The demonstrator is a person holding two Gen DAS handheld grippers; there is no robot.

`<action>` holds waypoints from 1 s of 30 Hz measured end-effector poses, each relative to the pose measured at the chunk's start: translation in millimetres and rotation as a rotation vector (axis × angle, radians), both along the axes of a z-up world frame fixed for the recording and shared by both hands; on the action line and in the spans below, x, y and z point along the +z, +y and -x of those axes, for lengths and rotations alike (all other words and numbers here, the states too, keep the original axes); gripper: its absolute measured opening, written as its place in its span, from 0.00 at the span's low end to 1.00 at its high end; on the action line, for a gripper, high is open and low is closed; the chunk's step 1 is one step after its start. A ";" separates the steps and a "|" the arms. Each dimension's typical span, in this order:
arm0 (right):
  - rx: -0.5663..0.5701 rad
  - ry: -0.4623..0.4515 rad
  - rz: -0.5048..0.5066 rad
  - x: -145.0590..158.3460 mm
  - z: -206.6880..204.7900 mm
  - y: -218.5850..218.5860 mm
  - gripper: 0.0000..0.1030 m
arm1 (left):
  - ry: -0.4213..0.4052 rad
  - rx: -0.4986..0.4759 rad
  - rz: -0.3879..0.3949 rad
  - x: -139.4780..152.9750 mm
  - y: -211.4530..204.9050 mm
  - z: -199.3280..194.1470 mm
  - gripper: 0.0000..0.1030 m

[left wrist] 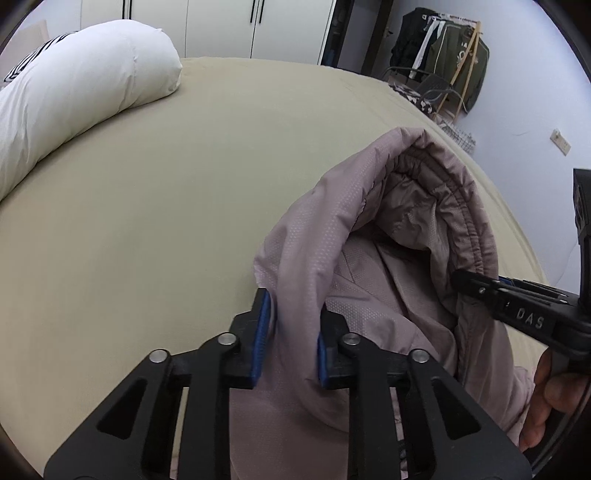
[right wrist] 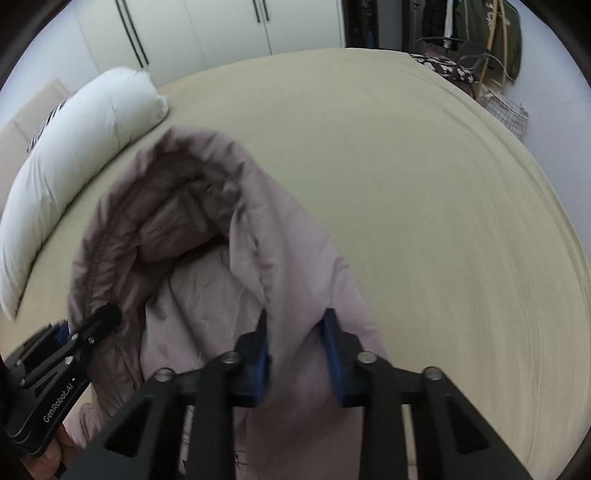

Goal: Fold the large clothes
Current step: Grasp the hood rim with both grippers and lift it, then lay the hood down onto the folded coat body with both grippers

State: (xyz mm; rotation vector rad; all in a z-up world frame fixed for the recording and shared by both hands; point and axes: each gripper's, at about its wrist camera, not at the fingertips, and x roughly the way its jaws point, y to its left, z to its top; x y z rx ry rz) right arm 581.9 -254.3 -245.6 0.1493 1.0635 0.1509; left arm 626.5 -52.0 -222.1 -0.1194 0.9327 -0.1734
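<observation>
A dusty pink hooded padded jacket (left wrist: 373, 236) hangs over the beige bed (left wrist: 166, 221), held up by both grippers. My left gripper (left wrist: 295, 310) is shut on a thick fold of the jacket at one side of the hood. My right gripper (right wrist: 295, 332) is shut on the fold at the hood's other side (right wrist: 280, 266). The hood opening gapes between them, showing the quilted lining (right wrist: 173, 221). The right gripper shows in the left wrist view (left wrist: 461, 280), the left gripper in the right wrist view (right wrist: 107, 317). The jacket's lower part is hidden below.
A long white pillow (left wrist: 74, 103) lies at the bed's far left. White wardrobe doors (left wrist: 221, 26) stand behind the bed. A clothes rack with dark garments (left wrist: 443, 48) and a chair stand at the far right by the wall.
</observation>
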 end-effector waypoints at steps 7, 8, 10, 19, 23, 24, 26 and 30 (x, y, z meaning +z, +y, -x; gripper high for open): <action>0.000 -0.144 -0.033 47.3 62.5 -29.7 0.11 | -0.081 0.004 0.062 40.8 17.2 53.0 0.10; 0.003 -0.170 -0.047 54.8 76.9 -35.2 0.11 | -0.103 0.002 0.076 50.0 20.8 65.4 0.10; 0.011 -0.217 -0.060 71.0 109.6 -43.2 0.11 | -0.140 -0.009 0.082 64.7 24.9 88.5 0.10; 0.025 -0.278 -0.110 65.3 272.4 -68.3 0.11 | -0.230 -0.039 0.188 89.6 50.4 236.5 0.10; -0.034 -0.191 -0.169 21.5 316.3 -81.1 0.10 | -0.151 -0.018 0.239 58.9 52.7 296.7 0.10; -0.047 -0.164 -0.166 10.6 322.4 -82.8 0.10 | -0.125 -0.013 0.243 49.7 52.7 307.6 0.10; -0.071 -0.114 -0.178 -7.6 340.6 -90.2 0.10 | -0.065 0.004 0.250 30.6 50.2 332.0 0.10; -0.119 -0.091 -0.155 -10.2 368.5 -110.8 0.10 | -0.032 0.030 0.279 21.5 60.7 375.4 0.10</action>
